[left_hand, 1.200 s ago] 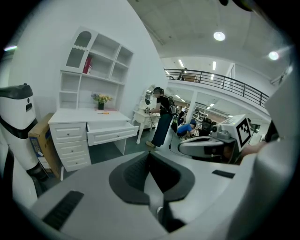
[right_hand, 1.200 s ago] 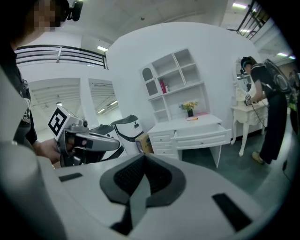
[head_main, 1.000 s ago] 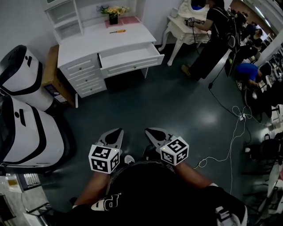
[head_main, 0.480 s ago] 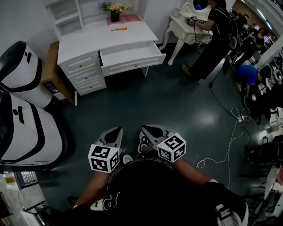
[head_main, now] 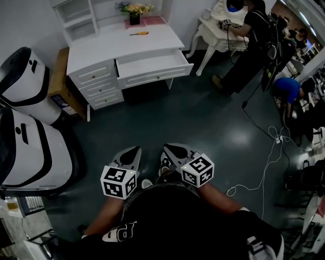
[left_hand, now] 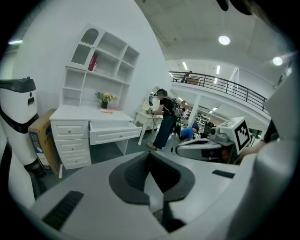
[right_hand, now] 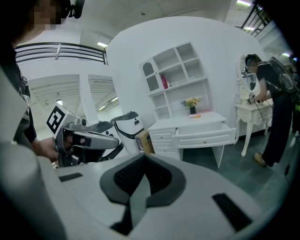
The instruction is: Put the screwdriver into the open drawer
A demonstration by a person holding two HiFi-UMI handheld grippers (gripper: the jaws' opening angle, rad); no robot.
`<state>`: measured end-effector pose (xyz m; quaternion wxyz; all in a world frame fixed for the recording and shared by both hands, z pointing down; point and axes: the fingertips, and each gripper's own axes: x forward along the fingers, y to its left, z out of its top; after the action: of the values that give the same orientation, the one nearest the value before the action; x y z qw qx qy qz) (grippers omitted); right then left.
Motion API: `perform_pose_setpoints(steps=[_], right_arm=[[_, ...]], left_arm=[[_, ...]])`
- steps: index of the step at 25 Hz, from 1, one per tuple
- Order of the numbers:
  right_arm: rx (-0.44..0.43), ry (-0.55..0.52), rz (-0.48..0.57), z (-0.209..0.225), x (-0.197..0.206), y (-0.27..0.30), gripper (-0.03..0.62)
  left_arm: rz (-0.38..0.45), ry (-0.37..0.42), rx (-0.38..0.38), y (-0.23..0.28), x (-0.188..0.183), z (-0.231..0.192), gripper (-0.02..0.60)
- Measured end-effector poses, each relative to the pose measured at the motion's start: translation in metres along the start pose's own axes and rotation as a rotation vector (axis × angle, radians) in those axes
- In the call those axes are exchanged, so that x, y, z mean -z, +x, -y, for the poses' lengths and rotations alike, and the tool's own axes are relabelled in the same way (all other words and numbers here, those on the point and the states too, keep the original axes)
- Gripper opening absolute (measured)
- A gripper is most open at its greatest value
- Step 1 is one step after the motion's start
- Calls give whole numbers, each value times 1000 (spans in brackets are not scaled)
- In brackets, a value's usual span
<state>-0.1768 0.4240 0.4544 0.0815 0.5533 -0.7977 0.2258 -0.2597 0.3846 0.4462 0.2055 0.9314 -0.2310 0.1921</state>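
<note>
An orange-handled screwdriver lies on top of the white desk, far ahead of me. It also shows small in the left gripper view and in the right gripper view. Below the desktop the open drawer stands pulled out, with nothing visible inside. My left gripper and right gripper hang side by side over the dark floor, close to my body and well short of the desk. Both are shut with nothing between the pads.
Two big white-and-black machines stand at the left, with a cardboard box beside the desk. A vase of flowers sits at the desk's back. A person works at a small white table. Cables trail on the right.
The desk has slid slightly lower in the head view as I move toward it. The right gripper has shifted a little left, nearer the left one. Both stay shut.
</note>
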Motion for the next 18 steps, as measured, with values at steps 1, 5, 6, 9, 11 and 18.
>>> perform_pose_setpoints(steps=[1,5,6,9,11,18], right_arm=[[2,3,2,4,-1,0,9],[7,10,14,20,-10,0,9],[9,12,16,25,-12,1,9],[13,17,25,39,-21,4,9],[13,20,31,48,-25,6,9],[26,15,43,87,-46,18,9]], left_arm=[[-1,-2,3,4,-2,0,12],[12,-10,8,18,-16,2,11],[18,-10,6,21,-20,2,11],[26,-9,1,32,-32,0,11],[26,-11,-7,39,-37,-3,11],[25,-23,-41,68,-57,-16,11]])
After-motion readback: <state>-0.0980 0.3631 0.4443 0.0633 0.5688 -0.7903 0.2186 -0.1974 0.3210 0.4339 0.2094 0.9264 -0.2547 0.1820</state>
